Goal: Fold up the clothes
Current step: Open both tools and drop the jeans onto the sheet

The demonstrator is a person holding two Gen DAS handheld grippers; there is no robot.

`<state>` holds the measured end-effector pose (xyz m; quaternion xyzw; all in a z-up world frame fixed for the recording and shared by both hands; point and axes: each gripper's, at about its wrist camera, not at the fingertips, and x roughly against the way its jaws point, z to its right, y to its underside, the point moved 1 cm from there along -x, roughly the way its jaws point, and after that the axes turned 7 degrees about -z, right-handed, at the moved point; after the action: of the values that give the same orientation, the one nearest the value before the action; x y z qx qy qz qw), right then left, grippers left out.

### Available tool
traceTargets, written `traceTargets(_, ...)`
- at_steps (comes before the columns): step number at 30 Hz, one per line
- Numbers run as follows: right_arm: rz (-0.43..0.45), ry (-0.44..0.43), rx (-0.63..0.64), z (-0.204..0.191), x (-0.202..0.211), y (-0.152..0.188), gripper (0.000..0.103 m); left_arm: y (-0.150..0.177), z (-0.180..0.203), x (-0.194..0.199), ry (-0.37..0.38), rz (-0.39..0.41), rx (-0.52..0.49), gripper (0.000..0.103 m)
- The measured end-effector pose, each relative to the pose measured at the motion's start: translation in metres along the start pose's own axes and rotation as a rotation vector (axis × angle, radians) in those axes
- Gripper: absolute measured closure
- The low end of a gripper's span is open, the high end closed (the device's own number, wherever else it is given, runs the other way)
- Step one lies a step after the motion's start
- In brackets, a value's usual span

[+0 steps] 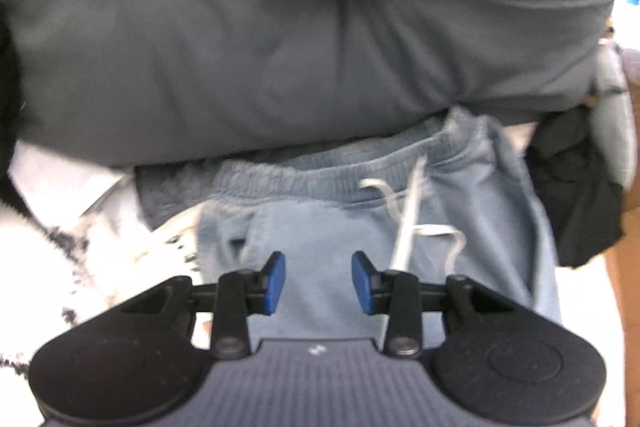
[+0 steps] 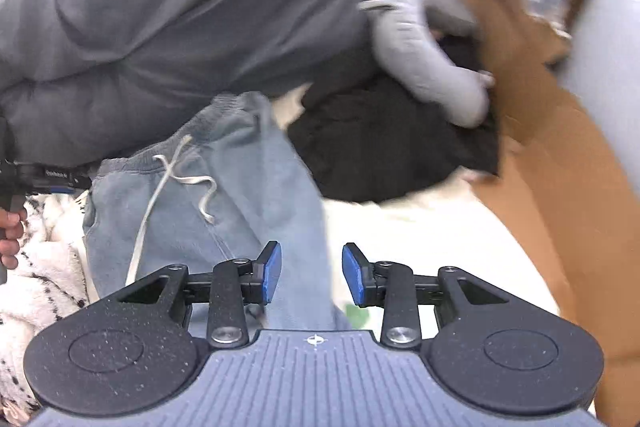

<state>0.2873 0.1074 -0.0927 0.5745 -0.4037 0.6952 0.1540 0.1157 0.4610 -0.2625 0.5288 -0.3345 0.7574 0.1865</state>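
Note:
Light blue sweatpants (image 1: 320, 227) with a white drawstring (image 1: 416, 223) lie waistband away from me, partly under a big dark grey garment (image 1: 280, 47). My left gripper (image 1: 319, 283) is open just above the pants' front below the waistband. In the right wrist view the same sweatpants (image 2: 224, 195) lie left of centre, and my right gripper (image 2: 311, 275) is open over their right edge, holding nothing. The left gripper (image 2: 36, 177) and the hand on it show at the far left there.
A black garment (image 2: 384, 143) and a light grey sleeve (image 2: 420, 47) lie to the right, by a brown cardboard box (image 2: 560, 167). A white speckled fuzzy cloth (image 2: 40, 287) lies at the left; it also shows in the left wrist view (image 1: 60, 259).

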Motion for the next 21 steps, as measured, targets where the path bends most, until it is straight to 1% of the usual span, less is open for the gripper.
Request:
traceTargets(2,0.020,0.026,-0.040,0.010,0.030,0.010,0.063,-0.001,0.011,0.016,0.010,-0.008,-0.040,0.064)
traceTargets(5,0.057,0.063,-0.092,0.025,0.073,0.026,0.062,-0.004,0.030,0.032,0.049,-0.036,-0.090,0.059)
traceTargets(7,0.084,0.072,-0.110,0.033,0.093,0.036,0.061,-0.004,0.046,0.044,0.056,-0.042,-0.137,0.054)
traceTargets(10,0.132,0.073,-0.148,0.046,0.116,0.054,0.061,-0.004,0.069,0.060,0.062,-0.049,-0.199,0.054)
traceTargets(13,0.170,0.059,-0.203,0.060,0.128,0.075,0.061,-0.007,0.089,0.075,0.076,-0.045,-0.221,0.053)
traceTargets(14,0.177,0.053,-0.212,0.064,0.129,0.081,0.061,-0.008,0.096,0.083,0.075,-0.033,-0.233,0.051)
traceTargets(16,0.189,0.039,-0.225,0.070,0.128,0.096,0.061,-0.010,0.113,0.097,0.076,-0.017,-0.273,0.042)
traceTargets(17,0.193,0.036,-0.233,0.074,0.127,0.104,0.061,-0.012,0.122,0.103,0.077,-0.010,-0.295,0.042)
traceTargets(18,0.198,0.040,-0.247,0.078,0.124,0.112,0.061,-0.013,0.130,0.108,0.077,-0.010,-0.314,0.042)
traceTargets(21,0.220,0.095,-0.308,0.088,0.116,0.135,0.061,-0.016,0.156,0.116,0.076,-0.024,-0.361,0.042)
